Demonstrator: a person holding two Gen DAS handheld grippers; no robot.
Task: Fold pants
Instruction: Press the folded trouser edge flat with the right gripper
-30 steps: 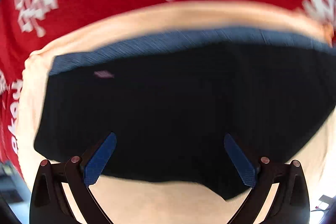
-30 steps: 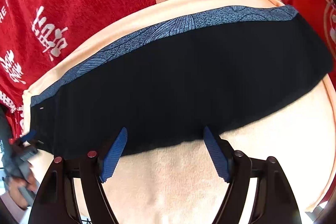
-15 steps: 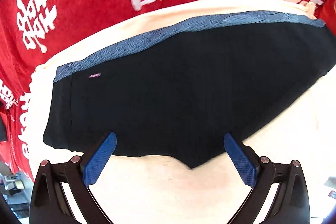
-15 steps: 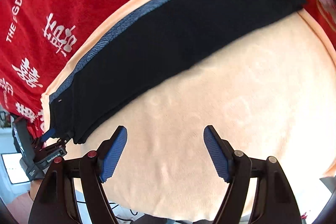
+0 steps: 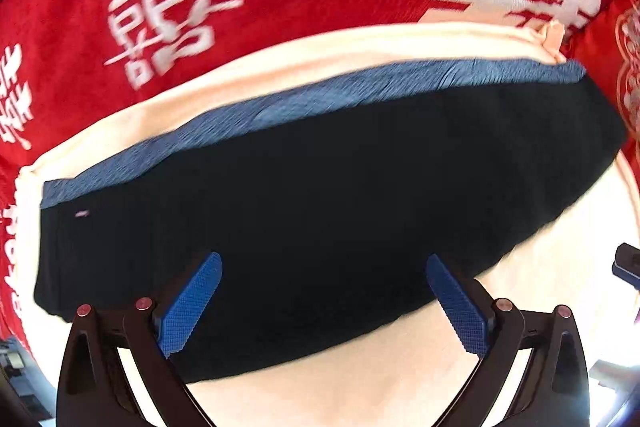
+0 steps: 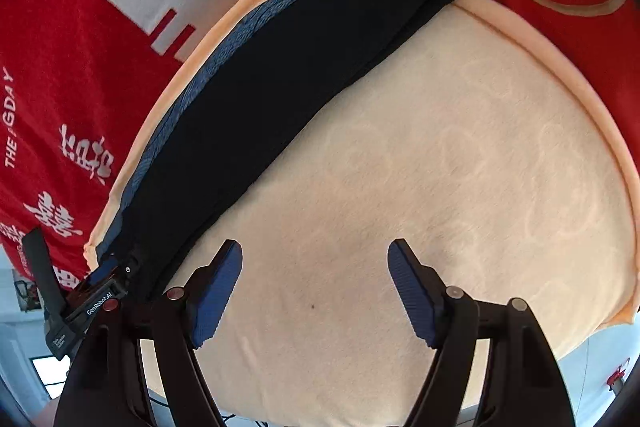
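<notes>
Pants [image 5: 328, 211] folded into a long strip on the cream towel [image 6: 460, 163]. Left gripper [image 5: 324, 303] spread wide, empty, over their near edge. Right gripper [image 6: 316, 287] spread, empty, over bare towel beside them.

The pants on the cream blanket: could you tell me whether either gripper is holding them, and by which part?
Nothing is held. The left gripper and right gripper are both open, and the folded pants lie on the blanket.

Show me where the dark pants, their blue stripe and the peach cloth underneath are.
Dark pants [image 5: 320, 211], left wrist view, middle of the black fabric.
Blue stripe [image 5: 320, 99], left wrist view, midway along the far edge.
Peach cloth [image 6: 440, 155], right wrist view, bare area beside the pants.
</notes>
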